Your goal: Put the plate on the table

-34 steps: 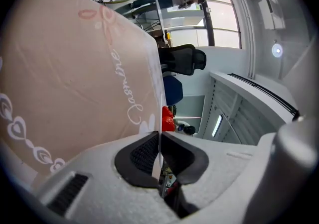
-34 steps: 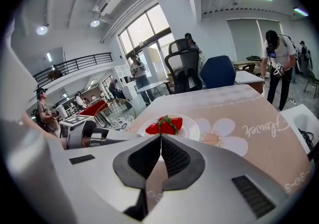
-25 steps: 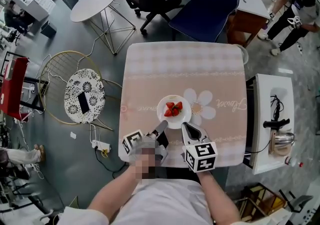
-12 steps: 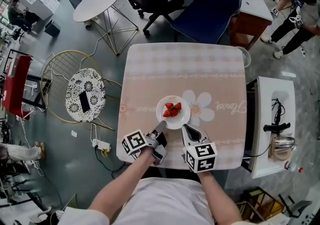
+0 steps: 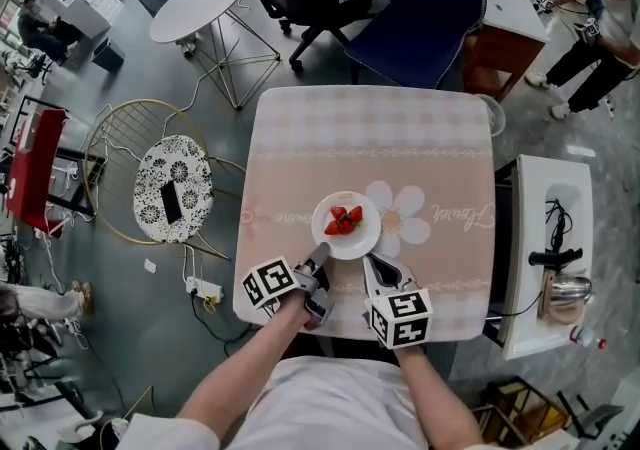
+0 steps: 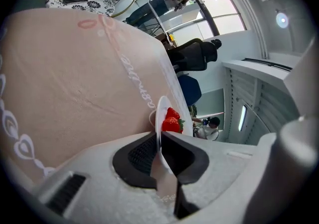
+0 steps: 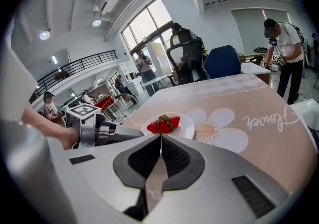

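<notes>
A small white plate (image 5: 364, 231) with red strawberries (image 5: 344, 219) rests on the pink floral table (image 5: 370, 138), near its front edge. My left gripper (image 5: 320, 254) is shut on the plate's near-left rim; the left gripper view shows that rim edge-on as the plate (image 6: 160, 116) between the jaws, strawberries (image 6: 171, 121) just beyond. My right gripper (image 5: 373, 263) sits just short of the plate's near-right edge, jaws shut with nothing between them. In the right gripper view the plate (image 7: 187, 127) and strawberries (image 7: 163, 124) lie ahead of my right gripper (image 7: 160, 138), with the left gripper (image 7: 135, 133) at the left.
A dark blue chair (image 5: 425, 3) stands behind the table. A round white table (image 5: 195, 6) and a wire chair with a patterned cushion (image 5: 170, 188) are at the left. A white side stand with a kettle (image 5: 565, 293) is at the right. A power strip (image 5: 203, 290) lies on the floor.
Hardly anything has moved. The plate and both grippers keep their places; the left gripper's marker cube has shifted slightly.
</notes>
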